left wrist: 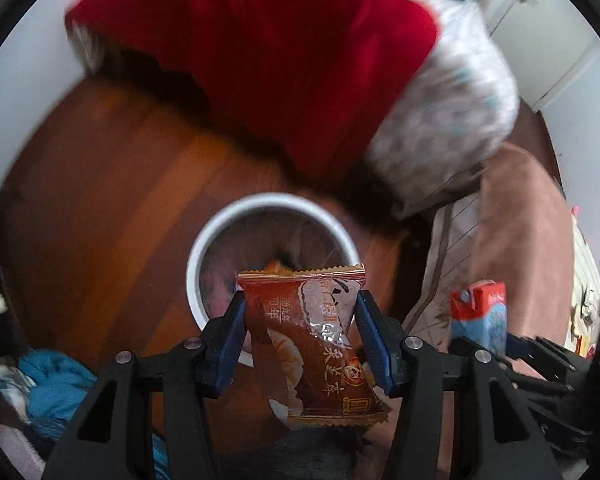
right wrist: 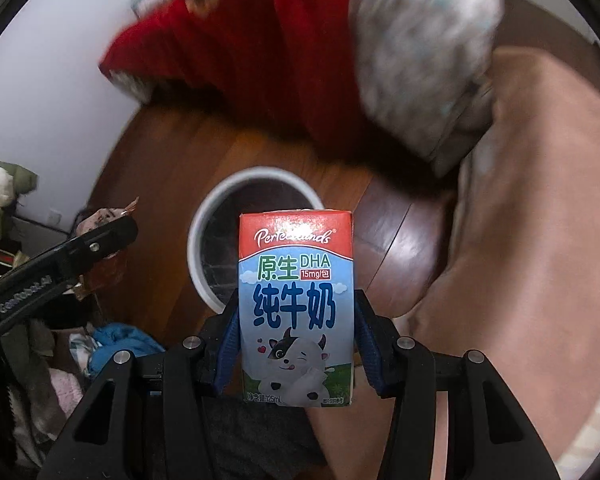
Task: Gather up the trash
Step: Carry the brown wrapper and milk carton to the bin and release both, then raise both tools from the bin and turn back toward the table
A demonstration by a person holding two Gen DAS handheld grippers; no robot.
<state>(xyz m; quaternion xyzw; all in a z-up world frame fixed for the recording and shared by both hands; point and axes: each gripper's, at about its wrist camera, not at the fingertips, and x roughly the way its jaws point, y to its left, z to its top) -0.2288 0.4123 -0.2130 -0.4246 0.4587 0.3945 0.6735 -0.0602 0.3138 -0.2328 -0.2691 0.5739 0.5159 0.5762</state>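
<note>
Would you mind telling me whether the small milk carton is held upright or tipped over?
Upright: the blue-and-red milk carton stands vertical in the right gripper, its print reading level.

The left gripper (left wrist: pixel 300 316) points downward, its two blue-padded fingers (left wrist: pixel 232 336) drawn in and clamped on either side of a snack wrapper (left wrist: pixel 316 344) that stands between them. The right gripper (right wrist: pixel 296 344) points the same way, its blue pads (right wrist: pixel 228 344) pressed against the two sides of an upright milk carton (right wrist: pixel 296 312). The two tools are held side by side and near each other: the left wrist view catches the right gripper's black frame at its right edge, and the right wrist view catches the left gripper's black arm at its left edge.
</note>
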